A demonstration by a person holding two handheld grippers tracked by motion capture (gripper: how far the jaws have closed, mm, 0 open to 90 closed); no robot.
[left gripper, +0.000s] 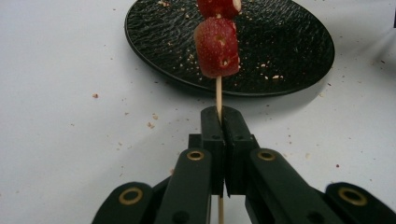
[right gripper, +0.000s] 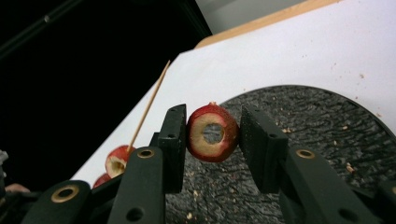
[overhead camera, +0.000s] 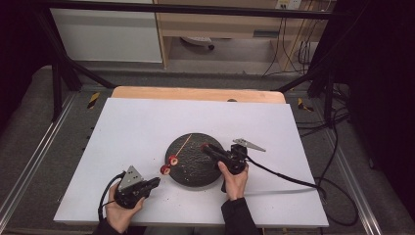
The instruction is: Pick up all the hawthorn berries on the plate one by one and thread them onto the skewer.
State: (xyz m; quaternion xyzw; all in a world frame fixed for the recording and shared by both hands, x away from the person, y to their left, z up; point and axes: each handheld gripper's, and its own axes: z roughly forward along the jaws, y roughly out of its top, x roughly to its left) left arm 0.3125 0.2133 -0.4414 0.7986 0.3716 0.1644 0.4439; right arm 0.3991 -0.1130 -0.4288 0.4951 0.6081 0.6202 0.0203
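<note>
Seen from above, my left hand-held gripper (overhead camera: 155, 181) clamps the skewer (overhead camera: 182, 146) with two fruit pieces (overhead camera: 169, 164) beside the black plate (overhead camera: 195, 174); its own view confirms this; the right hand-held gripper (right gripper: 211, 142) pinches a cored piece (right gripper: 212, 132), which I judge needs threading on next.

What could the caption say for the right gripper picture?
Right gripper holds a cored red fruit piece over the black plate.
</note>
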